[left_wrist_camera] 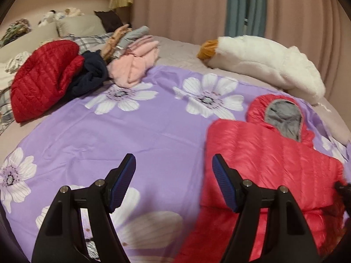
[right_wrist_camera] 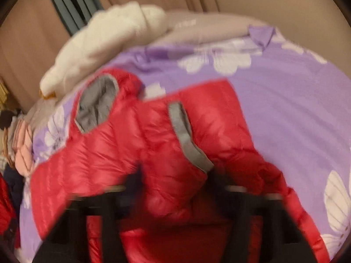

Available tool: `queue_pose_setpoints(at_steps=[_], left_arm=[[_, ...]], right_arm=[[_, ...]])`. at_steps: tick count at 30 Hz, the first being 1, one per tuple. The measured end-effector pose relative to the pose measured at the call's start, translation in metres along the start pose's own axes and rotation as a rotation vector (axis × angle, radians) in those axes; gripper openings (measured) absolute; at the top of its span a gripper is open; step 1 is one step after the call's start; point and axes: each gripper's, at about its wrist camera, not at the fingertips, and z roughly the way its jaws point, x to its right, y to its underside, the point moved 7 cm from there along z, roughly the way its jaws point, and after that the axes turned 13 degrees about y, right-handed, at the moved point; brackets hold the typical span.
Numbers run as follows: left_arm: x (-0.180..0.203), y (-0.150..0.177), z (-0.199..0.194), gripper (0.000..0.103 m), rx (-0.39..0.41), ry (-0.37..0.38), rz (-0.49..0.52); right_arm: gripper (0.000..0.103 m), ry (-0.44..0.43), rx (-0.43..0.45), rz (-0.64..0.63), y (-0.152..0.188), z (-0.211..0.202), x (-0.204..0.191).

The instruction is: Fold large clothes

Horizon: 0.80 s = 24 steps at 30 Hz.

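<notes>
Jacket [left_wrist_camera: 263,168], red puffer with grey-lined hood [left_wrist_camera: 283,120], lay on the purple floral sheet [left_wrist_camera: 140,131] toward the bed's right side, hood pointing at the far edge. Left gripper [left_wrist_camera: 173,182] hovered over the sheet just left of the jacket, jaws apart, nothing between the blue pads [left_wrist_camera: 122,182]; right pad sat over the jacket's left edge, contact not clear. Right gripper [right_wrist_camera: 173,186] view was heavily blurred: fingers looked drawn in around a bunched fold of red fabric near the grey-trimmed sleeve cuff [right_wrist_camera: 186,140], so it read as clamped on the jacket; pads themselves not resolvable. Cuffed sleeve lay folded across the jacket body.

Far left corner of the bed held a clothes pile: darker red quilted jacket [left_wrist_camera: 43,76], navy garment [left_wrist_camera: 90,76], pink folded piece [left_wrist_camera: 136,65], grey and tan items behind. White fleece [left_wrist_camera: 267,63] with a mustard part lay along the far right edge, just beyond the hood. Pillows [left_wrist_camera: 81,25] at the headboard end, pink curtains [left_wrist_camera: 182,6] behind.
</notes>
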Motion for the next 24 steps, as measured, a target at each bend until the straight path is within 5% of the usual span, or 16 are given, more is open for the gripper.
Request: queue_pose_setpoints(at_steps=[4, 7, 10, 13, 15, 16, 19, 22, 24], left_arm=[[-0.003, -0.003, 0.0, 0.071, -0.005, 0.033, -0.046], [0.004, -0.001, 0.001, 0.071, 0.0, 0.014, -0.026], [0.015, 0.011, 0.013, 0.071, -0.048, 0.024, 0.012], [0.019, 0.023, 0.025, 0.071, -0.099, 0.007, 0.047], [0.019, 0.024, 0.027, 0.07, -0.102, 0.009, 0.055], [0.019, 0.022, 0.025, 0.07, -0.089, 0.01, 0.053], [0.022, 0.01, 0.016, 0.07, -0.033, 0.028, 0.045], [0.034, -0.005, 0.014, 0.069, -0.006, 0.05, 0.033], [0.05, -0.016, 0.016, 0.059, 0.009, 0.082, 0.025]], right_arm=[[0.015, -0.011, 0.111, 0.0, -0.033, -0.04, 0.005], [0.015, 0.134, 0.176, -0.07, -0.041, -0.043, 0.02], [0.017, 0.236, 0.026, -0.111, -0.022, 0.0, 0.037], [0.031, 0.235, 0.031, -0.13, -0.006, 0.011, 0.046], [0.065, 0.275, 0.05, -0.124, -0.01, 0.002, 0.051], [0.069, 0.267, 0.049, -0.108, -0.015, -0.004, 0.054], [0.069, 0.168, 0.063, -0.025, -0.033, -0.026, 0.061], [0.069, 0.164, 0.128, 0.02, -0.051, -0.05, 0.061], [0.069, 0.152, 0.149, 0.027, -0.059, -0.061, 0.051]])
